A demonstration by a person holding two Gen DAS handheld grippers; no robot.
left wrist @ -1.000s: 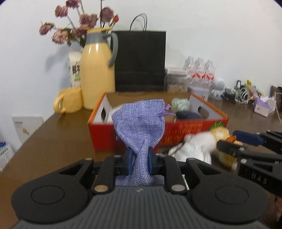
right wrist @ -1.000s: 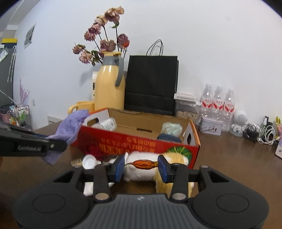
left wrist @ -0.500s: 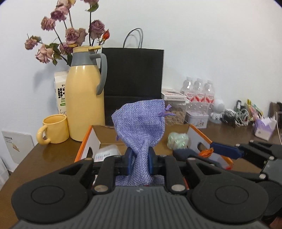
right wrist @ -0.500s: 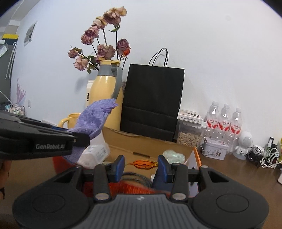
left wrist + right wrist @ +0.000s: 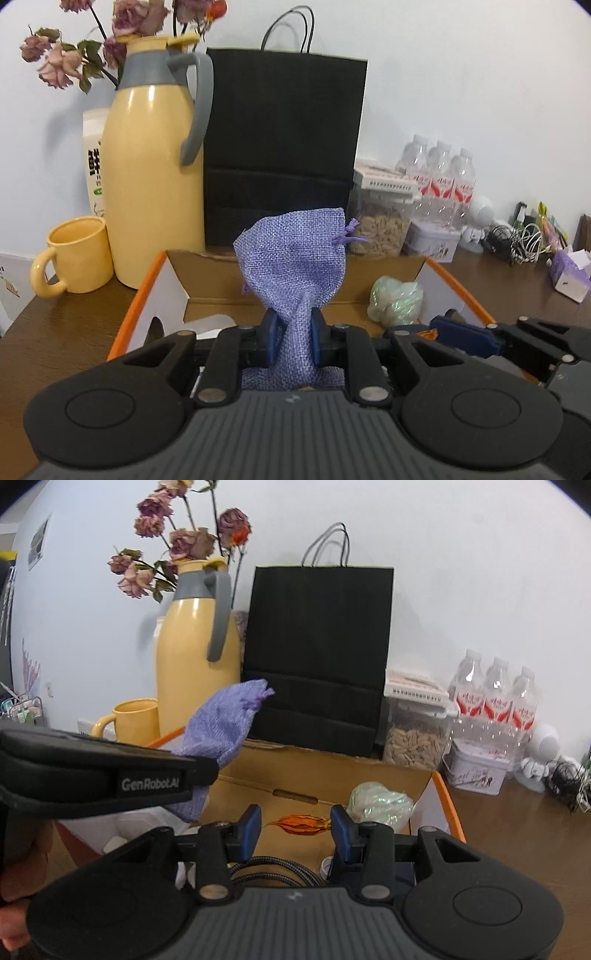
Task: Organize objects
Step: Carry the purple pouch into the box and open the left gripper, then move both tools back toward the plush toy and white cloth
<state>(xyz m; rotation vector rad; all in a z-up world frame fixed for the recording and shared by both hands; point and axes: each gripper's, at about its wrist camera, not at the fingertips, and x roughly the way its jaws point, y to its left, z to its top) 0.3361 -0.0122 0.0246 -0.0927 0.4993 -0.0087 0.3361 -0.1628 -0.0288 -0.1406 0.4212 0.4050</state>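
**Both grippers loaded above the open box**

Right now the left gripper [image 5: 292,341] is pinched tight on the narrow middle of a purple cloth pouch [image 5: 295,258], whose wider top stands upright above the blue pads, drawstring ends poking out to the right. From the right wrist view the same pouch [image 5: 225,720] sticks up from the left gripper's black arm, over the left end of the cardboard box [image 5: 317,771].

Between its blue pads the right gripper [image 5: 295,825] holds a small orange, dried-looking pod [image 5: 301,823], its ends touching both pads, with the jaws partly closed around it. It hangs over the inside of the box.

Inside the box lie a pale green crumpled bundle [image 5: 380,803] against the right wall, a braided cable [image 5: 273,869] and some white things on the left.

Behind the box stand a yellow jug [image 5: 151,177] with dried flowers, a yellow mug [image 5: 77,254], a black paper bag [image 5: 284,147], a jar of seeds [image 5: 380,229] and three water bottles [image 5: 439,177], all on a brown table [image 5: 66,328].
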